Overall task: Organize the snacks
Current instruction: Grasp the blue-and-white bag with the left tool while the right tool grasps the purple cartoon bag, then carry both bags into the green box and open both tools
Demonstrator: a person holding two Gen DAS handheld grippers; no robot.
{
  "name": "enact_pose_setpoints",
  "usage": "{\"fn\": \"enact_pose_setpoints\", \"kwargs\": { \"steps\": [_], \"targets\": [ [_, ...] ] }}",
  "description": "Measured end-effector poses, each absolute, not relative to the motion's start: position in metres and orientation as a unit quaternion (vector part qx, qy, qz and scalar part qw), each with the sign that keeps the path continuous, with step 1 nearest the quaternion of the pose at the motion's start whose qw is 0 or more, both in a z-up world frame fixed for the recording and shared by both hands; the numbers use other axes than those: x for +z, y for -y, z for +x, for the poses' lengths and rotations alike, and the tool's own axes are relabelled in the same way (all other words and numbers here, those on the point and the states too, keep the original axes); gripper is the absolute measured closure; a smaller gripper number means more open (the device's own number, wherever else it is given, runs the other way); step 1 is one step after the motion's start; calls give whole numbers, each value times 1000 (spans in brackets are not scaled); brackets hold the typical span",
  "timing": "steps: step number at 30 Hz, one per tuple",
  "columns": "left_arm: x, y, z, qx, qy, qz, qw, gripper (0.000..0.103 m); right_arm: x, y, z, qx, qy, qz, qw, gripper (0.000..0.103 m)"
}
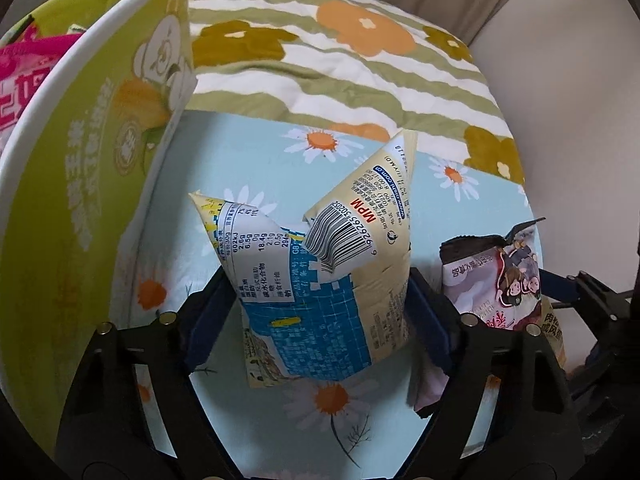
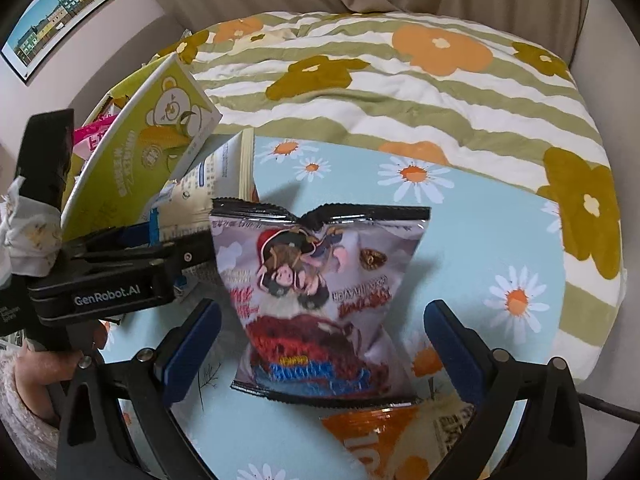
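Observation:
A cream and blue snack bag (image 1: pixel 320 280) with a barcode stands crumpled on the daisy sheet. My left gripper (image 1: pixel 318 308) is shut on it, its blue pads (image 1: pixel 212 312) pressing both sides. In the right wrist view a lilac snack bag (image 2: pixel 324 296) with a cartoon pig lies flat between the spread fingers of my right gripper (image 2: pixel 322 346). That gripper is open, and its pads (image 2: pixel 192 344) stand clear of the bag. The same lilac bag (image 1: pixel 492 280) shows at the right of the left wrist view. The green-yellow bear box (image 1: pixel 80 180) stands open at the left with pink packets (image 1: pixel 24 80) inside.
A green-striped flowered quilt (image 2: pixel 400 92) is bunched behind the light blue sheet (image 2: pixel 500 240). An orange packet (image 2: pixel 376 436) lies under the lilac bag's near edge. The box (image 2: pixel 152 148) and the left gripper body (image 2: pixel 120 276) crowd the left side. A framed picture (image 2: pixel 56 12) hangs on the wall.

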State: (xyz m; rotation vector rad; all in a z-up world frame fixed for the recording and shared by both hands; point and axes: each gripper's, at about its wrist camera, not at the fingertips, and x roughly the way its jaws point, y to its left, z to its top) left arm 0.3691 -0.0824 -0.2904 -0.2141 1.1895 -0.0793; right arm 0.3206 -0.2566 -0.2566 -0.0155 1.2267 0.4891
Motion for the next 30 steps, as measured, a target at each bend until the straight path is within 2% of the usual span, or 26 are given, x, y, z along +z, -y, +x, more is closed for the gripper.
{"fn": "enact_pose_setpoints", "kwargs": {
  "steps": [5, 17, 18, 20, 21, 24, 30],
  "targets": [
    [-284, 85, 366, -34, -559, -87, 824, 28, -260, 253, 324, 234, -572, -6, 787, 2],
    [-265, 86, 352, -14, -546, -32, 837, 29, -266, 248, 328, 245, -573, -6, 782, 4],
    [-263, 86, 351, -13, -544, -30, 838, 29, -267, 247, 328, 247, -575, -4, 780, 6],
    [-260, 85, 349, -11, -541, -28, 840, 29, -269, 245, 327, 252, -578, -2, 776, 20],
    [-258, 85, 347, -11, -540, -29, 841, 29, -270, 243, 327, 254, -581, -3, 773, 31],
    [-252, 84, 344, -11, -535, -29, 844, 29, -269, 241, 325, 255, -580, -1, 774, 43],
    [-235, 86, 331, -13, -519, -29, 854, 29, -249, 240, 317, 257, -556, 1, 791, 46]
  ]
}}
